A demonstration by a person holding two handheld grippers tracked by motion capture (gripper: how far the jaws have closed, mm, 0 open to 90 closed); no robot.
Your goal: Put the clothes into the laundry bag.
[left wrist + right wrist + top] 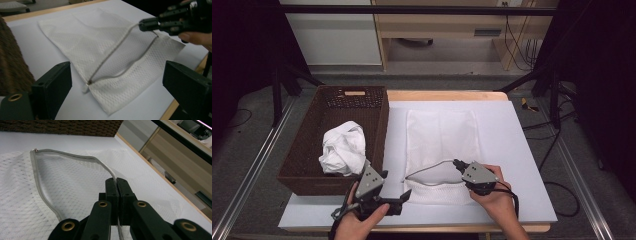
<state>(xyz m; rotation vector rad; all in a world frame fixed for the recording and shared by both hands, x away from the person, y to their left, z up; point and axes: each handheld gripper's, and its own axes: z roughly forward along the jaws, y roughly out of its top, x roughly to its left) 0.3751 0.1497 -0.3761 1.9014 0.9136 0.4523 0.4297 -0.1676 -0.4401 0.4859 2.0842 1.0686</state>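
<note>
The work in hand looks like loading a laundry bag: the white mesh laundry bag (441, 150) lies flat on the pale sheet covering the wooden table (512, 150), its zipped mouth facing the person and already pulled open into a gap. The crumpled white cloth (343, 149) sits in the dark brown woven wicker basket (307, 145) just to the left of the bag, untouched, so the step seems to be holding the mouth open before the cloth goes in

The right gripper (459, 164) has its two black jaws pressed fully together on the grey zip edge (75, 157) of the upper layer, lifting that edge off the lower layer; in the right gripper view the trim runs straight in between the closed jaws. The left gripper (117, 87) stands wide apart with nothing between its jaws, hovering above the near left corner of the bag, close to the basket's front corner

By my reading, the next move calls for the left gripper to swing over the basket rim, drop onto the cloth and close on a fold of it, while the right gripper keeps the mouth raised wide enough for the bundle to pass. The cloth is bulky, so it may catch on the zip edge
</note>
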